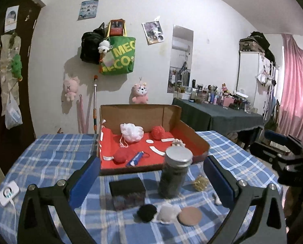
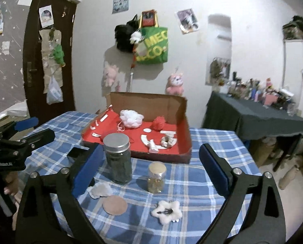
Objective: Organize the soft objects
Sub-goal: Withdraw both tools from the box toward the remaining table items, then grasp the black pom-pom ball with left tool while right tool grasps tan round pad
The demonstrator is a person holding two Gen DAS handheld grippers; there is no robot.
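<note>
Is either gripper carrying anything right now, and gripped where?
Nothing is held. The left gripper and right gripper both stand open and empty above the checked tablecloth.

left tool (image 1: 151, 180) wide apart (empty) | jar (image 1: 174, 172) between fingers | box (image 1: 151, 140) behind

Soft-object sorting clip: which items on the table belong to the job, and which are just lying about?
Job: cardboard box, white mesh pouf, red yarn balls, black pompom, white fluffy star.

Lying about: tall lidded jar, small jar, black box, round tan disc.
</note>
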